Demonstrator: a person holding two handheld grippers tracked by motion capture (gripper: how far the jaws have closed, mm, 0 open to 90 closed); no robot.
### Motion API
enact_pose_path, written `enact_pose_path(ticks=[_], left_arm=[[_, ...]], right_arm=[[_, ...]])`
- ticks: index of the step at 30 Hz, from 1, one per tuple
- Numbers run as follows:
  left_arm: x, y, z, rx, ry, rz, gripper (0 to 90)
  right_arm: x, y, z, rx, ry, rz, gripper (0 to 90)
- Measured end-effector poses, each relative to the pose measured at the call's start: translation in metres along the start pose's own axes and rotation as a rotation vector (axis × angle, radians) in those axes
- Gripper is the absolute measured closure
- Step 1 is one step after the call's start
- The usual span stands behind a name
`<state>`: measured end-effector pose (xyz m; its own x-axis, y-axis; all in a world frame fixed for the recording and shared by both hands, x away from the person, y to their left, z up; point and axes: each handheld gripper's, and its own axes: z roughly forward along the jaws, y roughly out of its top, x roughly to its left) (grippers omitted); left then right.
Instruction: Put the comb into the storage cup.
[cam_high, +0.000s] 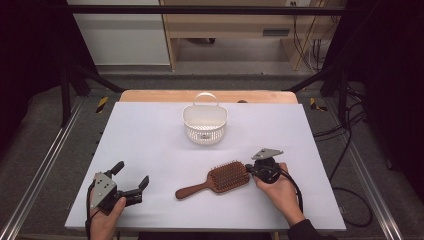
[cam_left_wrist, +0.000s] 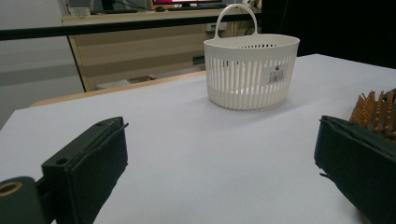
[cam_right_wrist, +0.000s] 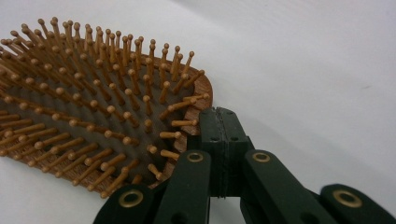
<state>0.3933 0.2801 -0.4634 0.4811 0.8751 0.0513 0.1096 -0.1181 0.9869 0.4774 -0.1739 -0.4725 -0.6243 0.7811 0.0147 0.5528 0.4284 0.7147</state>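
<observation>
Right gripper (cam_right_wrist: 223, 116): jaws pressed together, tips touching the near-right rim of the brown wooden paddle hairbrush (cam_high: 220, 179), gripping nothing.
Left gripper (cam_high: 131, 176): jaws wide apart, empty, near left.
Hairbrush: bristles up on the white surface (cam_high: 150, 145).
White slotted plastic basket (cam_high: 205, 124): far centre.

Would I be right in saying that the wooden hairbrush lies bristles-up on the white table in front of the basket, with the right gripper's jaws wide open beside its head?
Not quite: the right gripper has its jaws shut, pressed together at the rim of the hairbrush head, as the right gripper view shows. The rest holds: the brush lies bristles-up on the white table, nearer the person than the basket.
</observation>
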Motion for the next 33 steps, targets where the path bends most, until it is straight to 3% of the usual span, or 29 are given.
enact_pose_path(ticks=[10, 21, 27, 33], left_arm=[[0.000, 0.000, -0.001, 0.002, 0.002, 0.006, 2.5], [0.005, 0.000, -0.004, -0.003, 0.018, -0.008, 2.6], [0.006, 0.001, -0.005, -0.009, 0.020, -0.016, 2.6], [0.007, 0.000, -0.004, -0.005, 0.019, -0.017, 2.6]], right_arm=[[0.036, 0.012, 0.012, -0.005, 0.021, -0.023, 90.0], [0.083, 0.025, 0.027, -0.018, 0.088, -0.071, 90.0], [0.095, 0.031, 0.034, -0.025, 0.091, -0.073, 90.0], [0.099, 0.037, 0.041, -0.027, 0.095, -0.073, 90.0]])
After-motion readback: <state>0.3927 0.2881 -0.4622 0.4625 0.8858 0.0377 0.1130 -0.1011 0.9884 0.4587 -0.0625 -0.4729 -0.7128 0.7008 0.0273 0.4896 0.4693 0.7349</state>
